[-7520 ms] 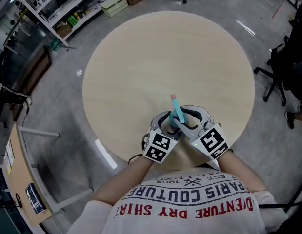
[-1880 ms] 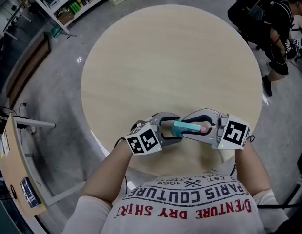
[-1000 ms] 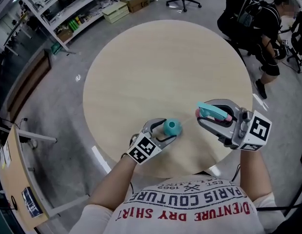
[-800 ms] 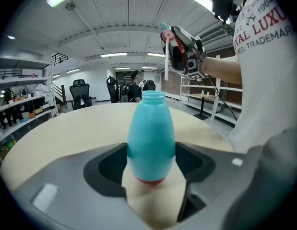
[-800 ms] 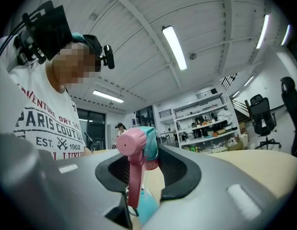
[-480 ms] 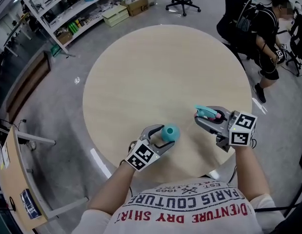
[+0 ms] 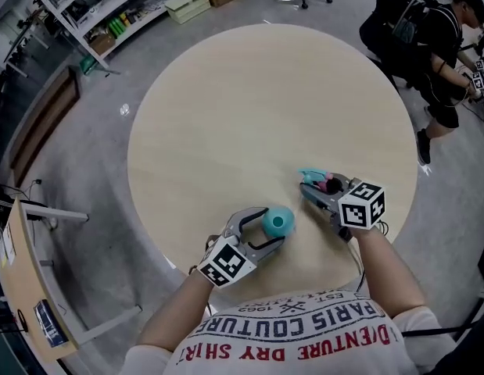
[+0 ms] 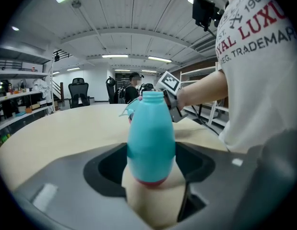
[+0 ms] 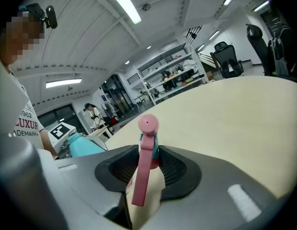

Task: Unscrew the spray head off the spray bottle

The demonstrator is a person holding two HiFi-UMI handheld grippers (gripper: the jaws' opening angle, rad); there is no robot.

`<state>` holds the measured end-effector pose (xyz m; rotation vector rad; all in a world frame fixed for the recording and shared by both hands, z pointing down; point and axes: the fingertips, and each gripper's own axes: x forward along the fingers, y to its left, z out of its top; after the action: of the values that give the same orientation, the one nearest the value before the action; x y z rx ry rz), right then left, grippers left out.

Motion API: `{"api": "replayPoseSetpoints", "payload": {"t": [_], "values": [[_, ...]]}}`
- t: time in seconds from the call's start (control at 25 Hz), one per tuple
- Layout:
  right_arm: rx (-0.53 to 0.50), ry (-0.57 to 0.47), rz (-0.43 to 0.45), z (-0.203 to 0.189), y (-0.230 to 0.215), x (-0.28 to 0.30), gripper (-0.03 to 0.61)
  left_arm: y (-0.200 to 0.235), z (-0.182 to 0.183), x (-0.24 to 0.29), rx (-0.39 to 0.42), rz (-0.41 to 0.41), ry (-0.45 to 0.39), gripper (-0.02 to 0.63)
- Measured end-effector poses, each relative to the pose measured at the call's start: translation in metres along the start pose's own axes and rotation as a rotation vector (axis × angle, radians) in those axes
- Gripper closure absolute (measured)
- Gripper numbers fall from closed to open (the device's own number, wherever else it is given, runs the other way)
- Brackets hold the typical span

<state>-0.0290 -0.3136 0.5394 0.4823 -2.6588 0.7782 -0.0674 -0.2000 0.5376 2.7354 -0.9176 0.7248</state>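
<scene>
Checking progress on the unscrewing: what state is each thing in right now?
spray bottle: upright, neck bare, head off, clamped in left gripper.
spray head: detached, held apart from the bottle in right gripper.
left gripper: shut on spray bottle.
right gripper: shut on spray head.

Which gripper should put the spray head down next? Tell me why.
Right. The right gripper has its jaws gripping the detached spray head, with bare table ahead of it. The left gripper has its jaws shut on the upright bottle, so it is occupied.
</scene>
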Motion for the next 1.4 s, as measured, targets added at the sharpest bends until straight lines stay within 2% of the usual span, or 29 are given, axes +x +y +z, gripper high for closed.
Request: {"api": "replayPoseSetpoints", "payload": {"t": [0.16, 0.28, 0.36, 0.68, 0.8, 0.92, 0.96, 1.12, 1.24, 1.32, 1.4], "values": [[-0.050, 0.060, -0.101, -0.006, -0.023, 0.017, 0.445, 0.009, -0.001, 0.007, -0.022, 0.000, -0.009, 0.304], [-0.187, 0.099, -0.222, -0.005, -0.035, 0.021, 0.440, 0.013, 0.004, 0.009, -0.026, -0.001, -0.019, 0.304], [-0.257, 0.118, -0.266, -0.006, -0.037, 0.022, 0.443, 0.013, 0.006, 0.008, -0.026, 0.001, -0.024, 0.304], [-0.337, 0.141, -0.310, -0.011, -0.027, 0.031, 0.442, 0.015, 0.001, 0.001, -0.041, 0.013, -0.017, 0.304], [-0.361, 0.141, -0.294, -0.014, -0.021, 0.032, 0.442, 0.016, -0.001, 0.002, -0.047, 0.016, -0.008, 0.304], [-0.356, 0.119, -0.270, -0.014, -0.009, 0.030, 0.359, 0.014, -0.001, 0.000, -0.062, 0.024, -0.016, 0.304], [-0.352, 0.109, -0.270, -0.011, -0.007, 0.027, 0.351, 0.015, 0.001, -0.002, -0.072, 0.027, -0.028, 0.304], [-0.323, 0.032, -0.305, 0.008, -0.003, 0.003, 0.351, 0.025, 0.018, -0.009, -0.105, 0.067, -0.088, 0.304], [-0.279, -0.032, -0.334, 0.016, 0.014, -0.032, 0.356, 0.015, 0.021, -0.025, -0.126, 0.085, -0.093, 0.304], [-0.262, -0.088, -0.351, 0.025, 0.035, -0.062, 0.382, 0.006, 0.028, -0.042, -0.121, 0.097, -0.109, 0.304], [-0.266, -0.156, -0.368, 0.037, 0.060, -0.093, 0.421, 0.002, 0.043, -0.062, -0.116, 0.112, -0.163, 0.304]]}}
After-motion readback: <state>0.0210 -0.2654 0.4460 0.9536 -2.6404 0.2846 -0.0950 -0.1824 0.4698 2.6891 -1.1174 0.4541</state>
